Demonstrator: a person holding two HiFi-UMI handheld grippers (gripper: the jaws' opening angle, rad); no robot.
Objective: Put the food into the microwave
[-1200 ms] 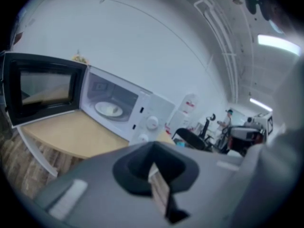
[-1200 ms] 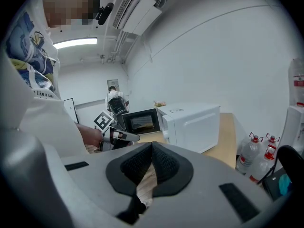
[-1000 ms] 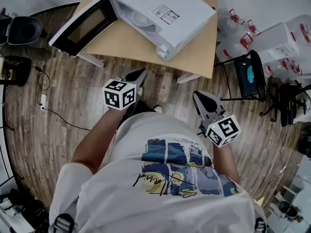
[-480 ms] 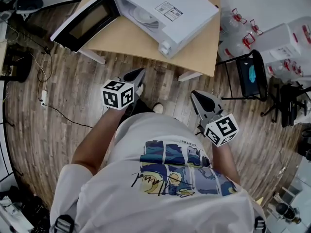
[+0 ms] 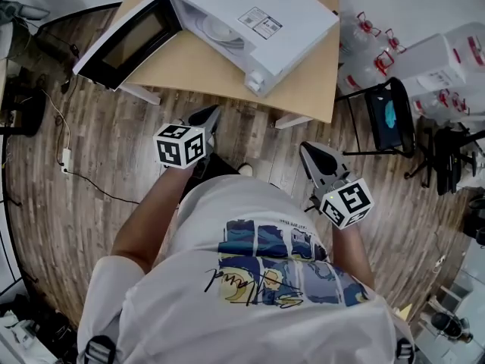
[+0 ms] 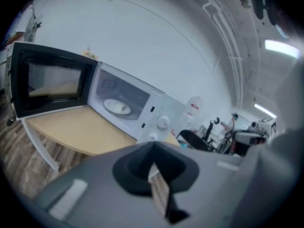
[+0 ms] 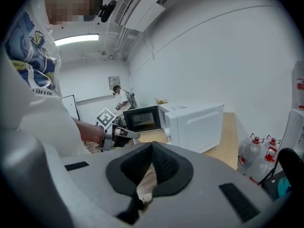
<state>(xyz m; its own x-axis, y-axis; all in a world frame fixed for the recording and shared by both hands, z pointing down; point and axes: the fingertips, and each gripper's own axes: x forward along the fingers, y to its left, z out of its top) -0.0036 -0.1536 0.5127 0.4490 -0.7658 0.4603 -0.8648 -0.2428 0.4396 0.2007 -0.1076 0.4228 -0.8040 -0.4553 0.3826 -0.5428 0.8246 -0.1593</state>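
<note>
The white microwave (image 5: 258,21) stands on a light wooden table (image 5: 204,70) with its black-framed door (image 5: 129,40) swung open to the left. A white round plate (image 5: 220,32) lies in the cavity; whether food is on it I cannot tell. In the left gripper view the microwave (image 6: 128,108) and its plate (image 6: 117,107) lie ahead of the jaws. My left gripper (image 5: 208,114) is shut and empty, in the air short of the table's near edge. My right gripper (image 5: 307,150) is also shut and empty, further back and to the right. Its own view shows the left gripper (image 7: 121,136) near the microwave door.
A black folding chair (image 5: 390,120) stands right of the table, with water bottles (image 5: 364,51) and white containers (image 5: 447,67) behind it. Cables (image 5: 68,158) run over the wooden floor at the left. A person (image 7: 121,96) stands far back in the room.
My left gripper has drifted slightly to the left and a little lower. The right gripper has stayed where it was. Both jaws remain shut.
</note>
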